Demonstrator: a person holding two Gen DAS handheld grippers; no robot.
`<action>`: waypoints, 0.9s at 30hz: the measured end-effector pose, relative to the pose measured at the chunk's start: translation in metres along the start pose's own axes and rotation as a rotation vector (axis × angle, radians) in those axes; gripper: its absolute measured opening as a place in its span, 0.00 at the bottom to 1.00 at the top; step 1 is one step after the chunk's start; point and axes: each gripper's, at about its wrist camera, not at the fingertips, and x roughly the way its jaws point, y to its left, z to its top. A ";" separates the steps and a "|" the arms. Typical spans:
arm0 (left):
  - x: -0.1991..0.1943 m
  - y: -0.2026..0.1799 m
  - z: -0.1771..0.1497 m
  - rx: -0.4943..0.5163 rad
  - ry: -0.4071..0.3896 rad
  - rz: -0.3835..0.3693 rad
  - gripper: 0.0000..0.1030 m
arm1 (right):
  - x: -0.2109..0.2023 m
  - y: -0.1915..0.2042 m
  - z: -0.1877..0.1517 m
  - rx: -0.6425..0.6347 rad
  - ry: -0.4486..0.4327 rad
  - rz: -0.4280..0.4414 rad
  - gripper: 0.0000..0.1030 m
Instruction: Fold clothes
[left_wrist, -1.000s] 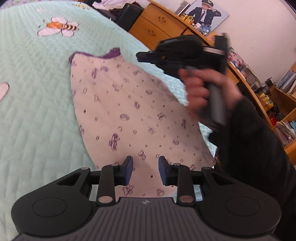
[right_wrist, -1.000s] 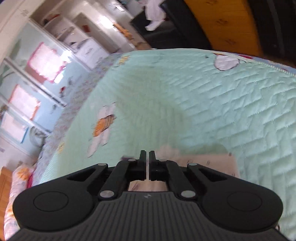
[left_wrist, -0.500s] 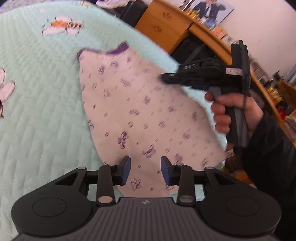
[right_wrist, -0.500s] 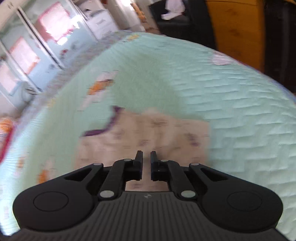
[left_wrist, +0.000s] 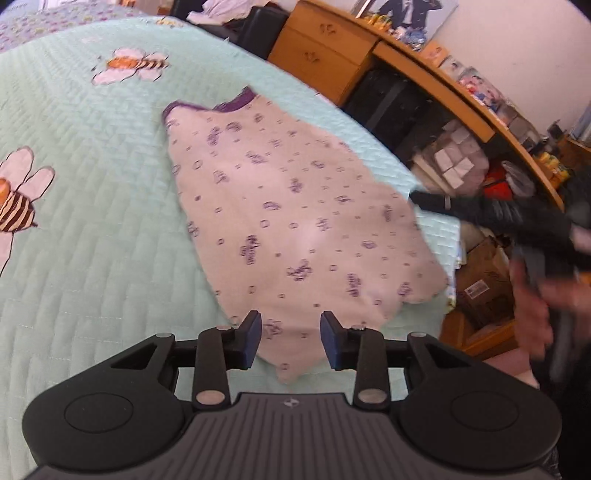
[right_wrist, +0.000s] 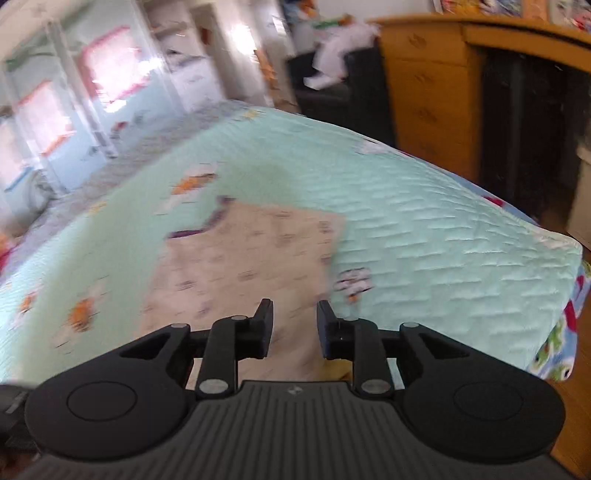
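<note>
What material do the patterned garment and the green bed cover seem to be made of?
Garment: probably a soft, matte knit cotton; it lies limp and flat, with a printed purple pattern and purple trim. Bed cover: likely quilted, padded fabric with a slight sheen; stitched zigzag rows and sewn-on bee figures show.

Bright daylight, soft, hardly any shadows. Right wrist view heavily motion-blurred: windows (right_wrist: 110, 77) blown out with glare, bedspread (right_wrist: 424, 221) smeared. Left wrist view sharper; the hand (left_wrist: 535, 302) at right is blurred. Strong fisheye bending and dark corners in both.
</note>
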 end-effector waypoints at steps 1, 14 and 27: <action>0.003 -0.001 0.000 0.004 0.007 0.006 0.37 | -0.001 0.007 -0.008 -0.033 0.027 0.018 0.33; -0.006 -0.021 -0.018 0.028 0.072 0.095 0.38 | -0.028 -0.009 -0.041 0.057 0.046 -0.121 0.31; -0.071 -0.094 0.004 0.205 -0.067 0.317 0.63 | -0.100 0.085 -0.014 -0.044 -0.088 -0.213 0.70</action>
